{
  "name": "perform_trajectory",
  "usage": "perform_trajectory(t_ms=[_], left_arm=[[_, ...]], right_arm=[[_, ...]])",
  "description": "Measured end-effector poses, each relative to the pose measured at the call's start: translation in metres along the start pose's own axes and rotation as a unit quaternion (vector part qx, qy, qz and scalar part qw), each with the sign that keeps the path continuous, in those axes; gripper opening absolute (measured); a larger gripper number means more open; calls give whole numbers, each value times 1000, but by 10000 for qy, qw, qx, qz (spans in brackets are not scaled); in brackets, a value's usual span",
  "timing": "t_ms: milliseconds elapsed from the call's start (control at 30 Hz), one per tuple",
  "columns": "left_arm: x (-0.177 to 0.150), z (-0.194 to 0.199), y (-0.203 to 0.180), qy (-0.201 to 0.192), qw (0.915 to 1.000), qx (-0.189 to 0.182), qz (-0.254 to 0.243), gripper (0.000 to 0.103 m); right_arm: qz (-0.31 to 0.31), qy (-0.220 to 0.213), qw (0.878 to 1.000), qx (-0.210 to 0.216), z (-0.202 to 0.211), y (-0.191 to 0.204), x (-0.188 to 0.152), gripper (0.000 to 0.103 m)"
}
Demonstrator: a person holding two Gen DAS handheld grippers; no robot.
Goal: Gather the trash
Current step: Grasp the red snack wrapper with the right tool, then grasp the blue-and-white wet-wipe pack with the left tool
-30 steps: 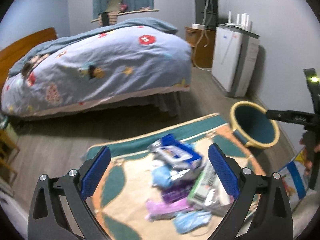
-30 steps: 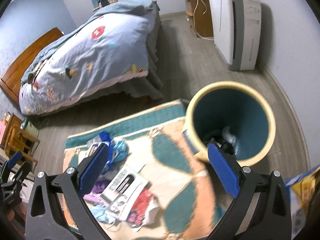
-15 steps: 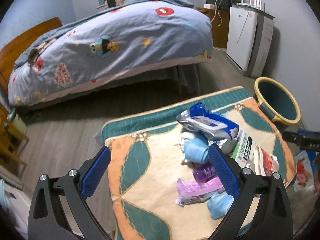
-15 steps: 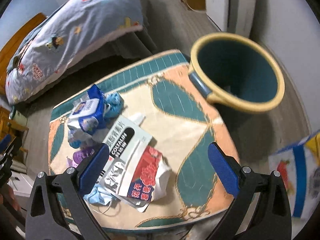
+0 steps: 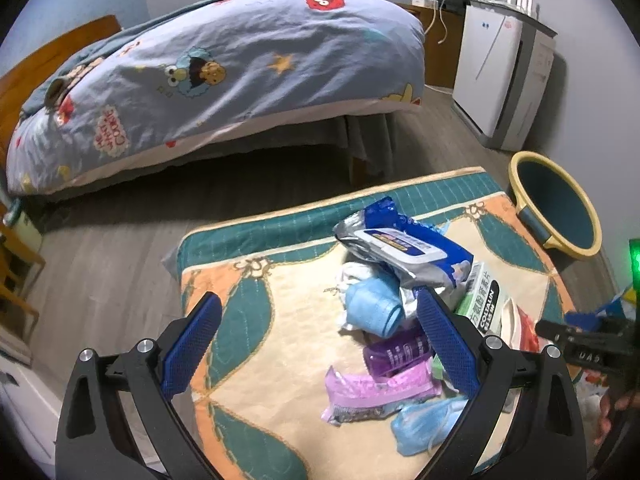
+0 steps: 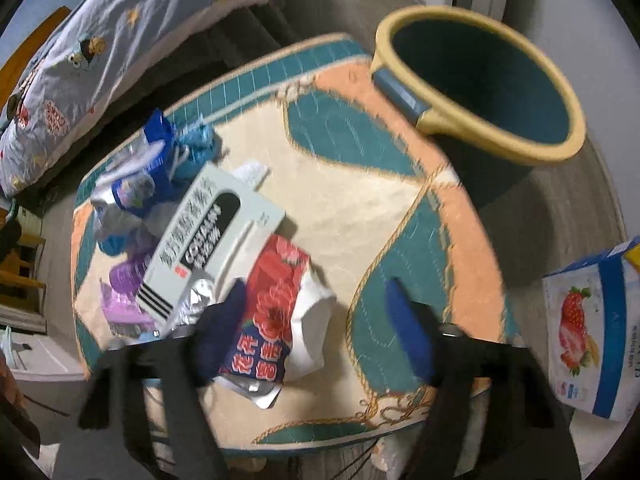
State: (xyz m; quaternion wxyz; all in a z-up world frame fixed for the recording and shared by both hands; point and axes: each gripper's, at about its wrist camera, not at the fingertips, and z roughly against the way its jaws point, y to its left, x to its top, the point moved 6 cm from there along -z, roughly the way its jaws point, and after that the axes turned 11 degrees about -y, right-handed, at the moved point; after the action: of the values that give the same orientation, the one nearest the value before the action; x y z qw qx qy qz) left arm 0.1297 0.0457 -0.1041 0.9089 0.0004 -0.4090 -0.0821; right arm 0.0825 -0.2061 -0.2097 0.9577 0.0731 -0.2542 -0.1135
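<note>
Red packet (image 6: 276,304) between right gripper (image 6: 316,320) jaws, closing in, pads not yet gripping; left gripper (image 5: 320,344) wide open, empty.

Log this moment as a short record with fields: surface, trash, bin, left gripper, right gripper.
surface: patterned mat on a low table, beside the bed
trash: pile on the mat: wipes pack, grey box, red floral packet, purple wrapper, blue mask
bin: yellow-rimmed bin at the mat's far corner, upright
left gripper: open above the pile, holding nothing
right gripper: blurred, fingers just closing around the red floral packet, not yet pinching it
</note>
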Motion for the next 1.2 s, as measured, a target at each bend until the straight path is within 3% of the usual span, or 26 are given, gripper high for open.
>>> perform_trajectory(t_ms=[200, 233, 400, 500, 600, 667, 800, 900, 1067, 1200], left_arm=[[4, -14, -22, 41, 9995, -44, -295, 97], [5, -16, -25, 44, 9994, -52, -328, 97], [8, -29, -37, 119, 9990, -73, -423, 97], [12, -37, -43, 155, 9991, -105, -371, 97], [17, -46, -48, 147, 9994, -158, -263, 97], [17, -53, -53, 189, 9995, -196, -177, 97], [15, -71, -66, 383, 9990, -241, -67, 97], [17, -80, -74, 450, 9987, -237, 39, 97], [24, -90, -82, 473, 9985, -211, 176, 97], [21, -103, -76, 667, 9974, 139, 234, 97]], right_arm=[[-107, 305, 9992, 253, -13, -2, -9, 14], [-69, 286, 9992, 257, -12, -2, -7, 12], [-21, 255, 9991, 341, 2, -6, 13, 12], [138, 81, 9989, 447, 25, -9, 46, 12], [849, -466, 9951, 193, 49, -9, 83, 12], [1000, -779, 9918, 138, 55, -13, 98, 12], [440, -656, 9954, 547, 41, -16, 103, 12], [703, -680, 9941, 468, 37, -13, 110, 12], [528, -631, 9939, 740, 35, -8, 117, 12], [572, -565, 9935, 801, 34, -8, 117, 12]])
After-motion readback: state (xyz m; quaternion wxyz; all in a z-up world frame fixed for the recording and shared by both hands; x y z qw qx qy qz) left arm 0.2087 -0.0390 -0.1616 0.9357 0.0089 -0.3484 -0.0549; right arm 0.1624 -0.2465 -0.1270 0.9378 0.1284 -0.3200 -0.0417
